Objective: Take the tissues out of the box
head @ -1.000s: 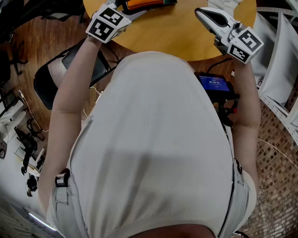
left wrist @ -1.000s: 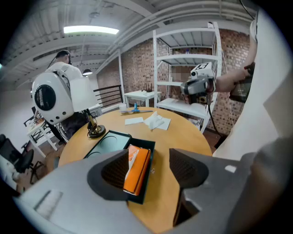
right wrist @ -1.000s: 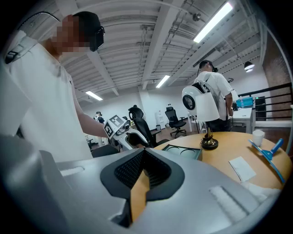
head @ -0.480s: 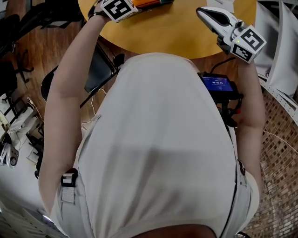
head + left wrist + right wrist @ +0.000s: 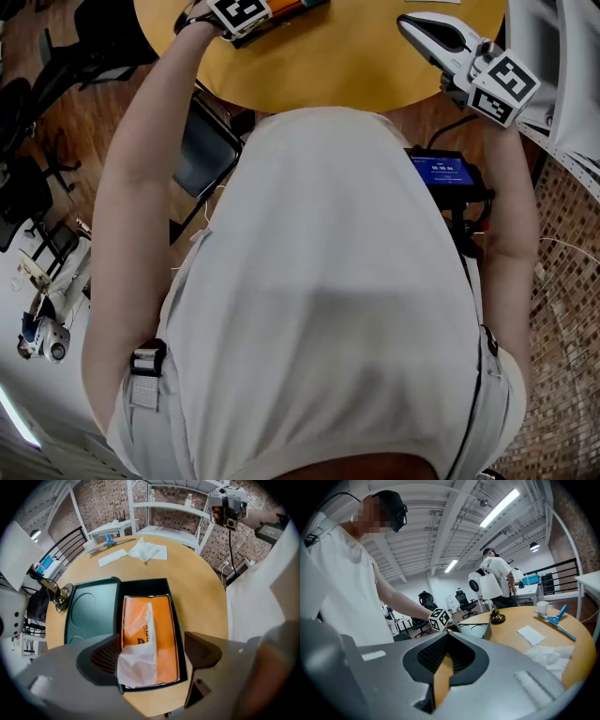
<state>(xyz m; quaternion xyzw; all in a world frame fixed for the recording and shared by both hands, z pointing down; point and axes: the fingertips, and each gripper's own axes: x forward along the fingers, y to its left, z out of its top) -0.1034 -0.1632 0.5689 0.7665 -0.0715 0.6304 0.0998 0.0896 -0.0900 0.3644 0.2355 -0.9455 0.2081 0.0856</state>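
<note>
Orange tissue box (image 5: 161,630) in black tray (image 5: 140,582), tissue (image 5: 136,663) protruding

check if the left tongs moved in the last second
Yes. The left tongs went forward from the table's near edge to farther over it. Their jaws are opening, with a tissue between them.

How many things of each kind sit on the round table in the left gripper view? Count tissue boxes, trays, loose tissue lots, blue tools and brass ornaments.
Orange tissue box: 1
Trays: 2, black tray and teal tray
Loose tissue lots: 2, flat sheet and crumpled heap
Blue tool: 1
Brass ornament: 1
Total: 7
</note>
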